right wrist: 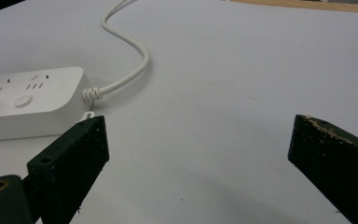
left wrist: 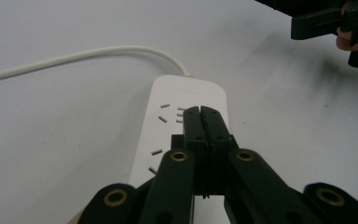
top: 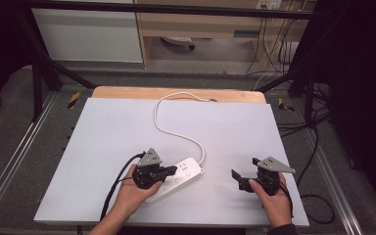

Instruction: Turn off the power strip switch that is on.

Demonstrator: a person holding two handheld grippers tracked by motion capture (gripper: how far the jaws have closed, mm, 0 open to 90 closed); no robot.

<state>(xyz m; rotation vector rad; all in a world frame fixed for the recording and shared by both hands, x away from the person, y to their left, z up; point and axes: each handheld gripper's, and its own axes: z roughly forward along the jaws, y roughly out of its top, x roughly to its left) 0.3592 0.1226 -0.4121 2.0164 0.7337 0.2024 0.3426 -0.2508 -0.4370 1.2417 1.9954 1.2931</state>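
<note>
My left gripper (left wrist: 200,109) has its jaws pressed flat together with nothing between them, the tips poised over the top face of the white power strip (left wrist: 186,93), just beside a group of socket slots; I cannot tell whether the tips actually touch the plastic. In the high view that left gripper (top: 169,171) sits over the near half of the power strip (top: 186,171), which lies slantwise on the white table (top: 103,147) toward the near edge, left of centre. Its white cord (top: 176,132) leaves the far end and snakes away to the table's far edge.

My right gripper (right wrist: 198,144) stands wide, both pads bare, with only tabletop between them. In the high view the right gripper (top: 242,169) is held well apart from the strip, to its right, jaws pointing leftward toward it.
</note>
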